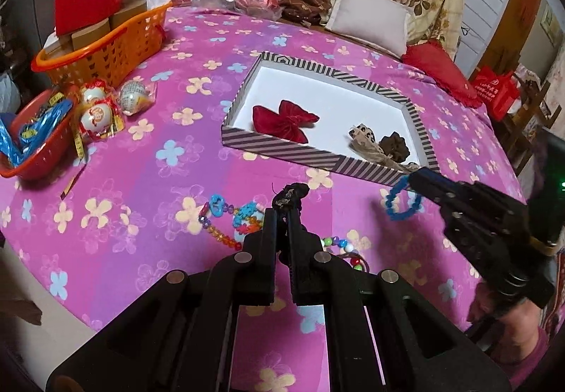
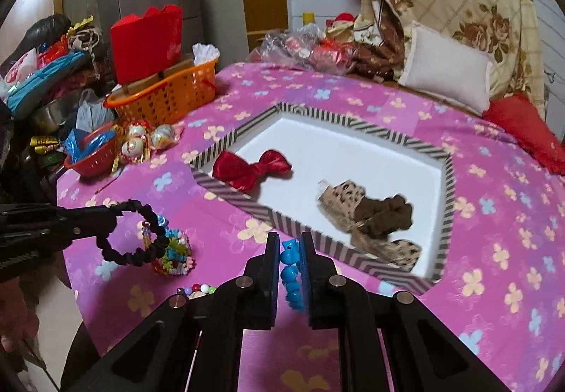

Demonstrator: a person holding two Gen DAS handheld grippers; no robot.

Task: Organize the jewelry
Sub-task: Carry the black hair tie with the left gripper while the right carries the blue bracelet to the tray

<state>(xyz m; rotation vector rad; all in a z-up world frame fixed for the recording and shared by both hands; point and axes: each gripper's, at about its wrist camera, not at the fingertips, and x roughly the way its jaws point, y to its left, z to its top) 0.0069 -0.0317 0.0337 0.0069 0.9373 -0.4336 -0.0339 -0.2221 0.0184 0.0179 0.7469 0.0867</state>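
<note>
- Left gripper [image 1: 282, 212]: jaws clamped on a black hair tie [image 2: 136, 233], which hangs as an open loop from the tips, clear of the bedspread.
- Right gripper [image 2: 290, 243]: jaws closed on a blue bead bracelet [image 2: 291, 277]; in the left wrist view the bracelet [image 1: 404, 201] dangles as a ring from the tips, just short of the box's near corner.
- Striped box [image 1: 317, 159]: shallow, white inside, lying on the pink flowered bedspread [image 1: 159, 180].
- Box contents: red velvet bow [image 1: 282, 120] at the left; leopard-print bow [image 2: 344, 198] and brown scrunchie [image 2: 385, 215] touching each other at the right.
- Loose on the bedspread, near side of the box: multicoloured bead piece [image 1: 229, 219] with blue rings; a second string of round beads [image 2: 197, 289] beside the grippers.
- Orange basket [image 1: 116, 46]: far left, holding cardboard boxes and a red bag.
- Red bowl [image 1: 31, 145]: near the basket, holding blue wrappers; wrapped round sweets [image 1: 102, 109] just beside it.
- White pillow [image 1: 370, 14] and red cushion [image 1: 441, 71]: beyond the box.
</note>
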